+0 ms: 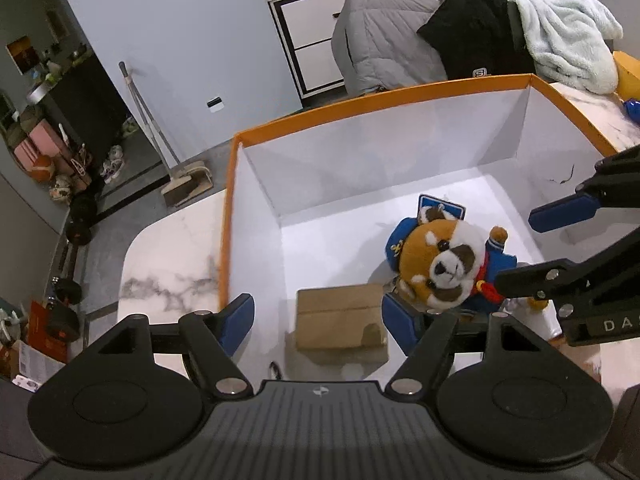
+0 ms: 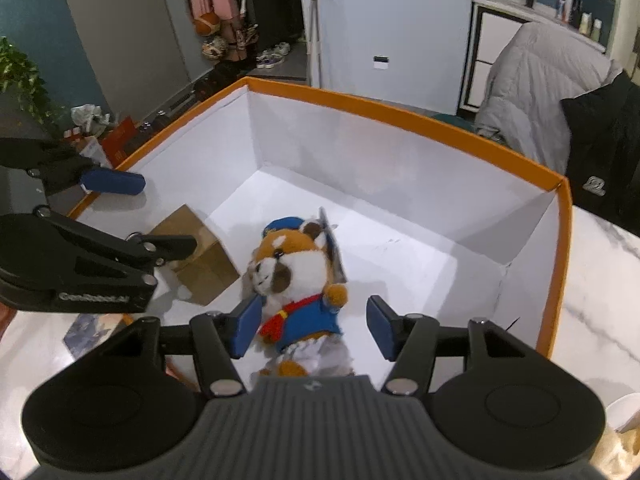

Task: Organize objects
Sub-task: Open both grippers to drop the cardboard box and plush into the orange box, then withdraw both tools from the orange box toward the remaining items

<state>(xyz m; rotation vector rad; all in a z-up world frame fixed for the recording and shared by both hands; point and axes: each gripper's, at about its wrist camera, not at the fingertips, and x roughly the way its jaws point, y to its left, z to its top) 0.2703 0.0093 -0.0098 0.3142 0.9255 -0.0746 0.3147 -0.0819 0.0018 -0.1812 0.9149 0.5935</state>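
A red panda plush toy [image 1: 444, 266] in a blue uniform lies inside a white box with an orange rim [image 1: 360, 110]. A small brown cardboard box [image 1: 340, 322] lies beside the plush on the box floor. My left gripper [image 1: 318, 322] is open above the cardboard box, empty. My right gripper [image 2: 314, 326] is open, its blue pads either side of the plush [image 2: 298, 280] without gripping it. The cardboard box [image 2: 200, 256] and orange rim [image 2: 400, 114] also show in the right wrist view. Each gripper appears in the other's view.
The box stands on a white marble table [image 1: 168, 256]. Jackets and a pale blanket [image 1: 568, 32] hang over chairs behind. A blue patterned item [image 2: 96, 332] lies on the table by the box. A broom and shoes are on the floor beyond.
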